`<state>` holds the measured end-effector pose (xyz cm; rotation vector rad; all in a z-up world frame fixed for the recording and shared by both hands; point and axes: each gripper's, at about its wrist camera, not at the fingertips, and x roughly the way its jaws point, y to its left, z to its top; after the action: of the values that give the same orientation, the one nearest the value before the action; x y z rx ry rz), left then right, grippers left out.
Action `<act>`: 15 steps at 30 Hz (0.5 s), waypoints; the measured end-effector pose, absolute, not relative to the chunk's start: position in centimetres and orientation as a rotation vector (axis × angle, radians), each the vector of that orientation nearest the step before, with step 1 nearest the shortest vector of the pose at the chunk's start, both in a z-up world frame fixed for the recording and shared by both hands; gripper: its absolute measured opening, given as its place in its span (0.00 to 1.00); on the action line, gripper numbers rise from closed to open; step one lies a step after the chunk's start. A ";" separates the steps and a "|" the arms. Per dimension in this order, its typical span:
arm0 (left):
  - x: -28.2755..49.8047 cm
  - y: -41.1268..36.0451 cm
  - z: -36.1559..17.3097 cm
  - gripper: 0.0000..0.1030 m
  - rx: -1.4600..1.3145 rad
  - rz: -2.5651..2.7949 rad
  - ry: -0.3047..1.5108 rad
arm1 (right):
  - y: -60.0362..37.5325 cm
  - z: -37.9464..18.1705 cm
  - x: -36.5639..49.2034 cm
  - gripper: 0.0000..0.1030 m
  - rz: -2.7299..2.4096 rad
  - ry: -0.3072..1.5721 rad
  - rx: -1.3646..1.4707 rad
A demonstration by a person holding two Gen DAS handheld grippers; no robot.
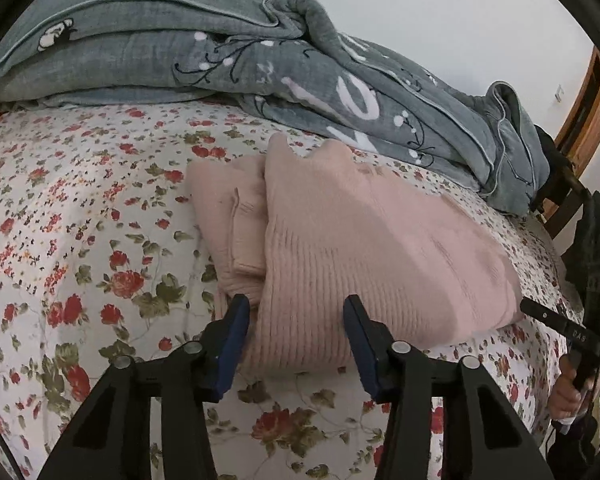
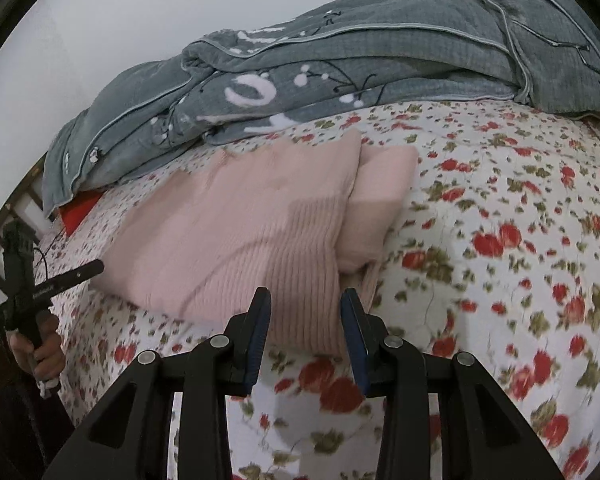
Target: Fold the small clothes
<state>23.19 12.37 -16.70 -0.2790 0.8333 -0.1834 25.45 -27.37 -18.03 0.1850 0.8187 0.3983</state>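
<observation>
A pink ribbed knit garment (image 1: 352, 240) lies folded on the floral bed sheet (image 1: 80, 208), with a folded part sticking out along its left side. My left gripper (image 1: 296, 316) is open, its fingers on either side of the garment's near edge, holding nothing. In the right wrist view the same garment (image 2: 236, 236) lies ahead with its folded part on the right. My right gripper (image 2: 306, 310) is open at the garment's near right corner, empty. Each view shows the other gripper, at the right edge (image 1: 580, 336) and at the left edge (image 2: 40, 284).
A crumpled grey quilt (image 1: 260, 60) with white and black print lies along the far side of the bed, also seen in the right wrist view (image 2: 340, 72). A wooden bed frame (image 1: 588, 108) stands at the far right. Something red (image 2: 78, 212) peeks from under the quilt.
</observation>
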 end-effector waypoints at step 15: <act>21.6 14.3 -16.8 0.08 -0.389 -0.232 0.787 | -27.7 -17.5 24.4 0.05 0.424 0.735 0.208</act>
<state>21.57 14.27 -16.85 -0.3894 0.7874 -0.2324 24.43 -27.71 -17.52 0.2081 0.7345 0.4240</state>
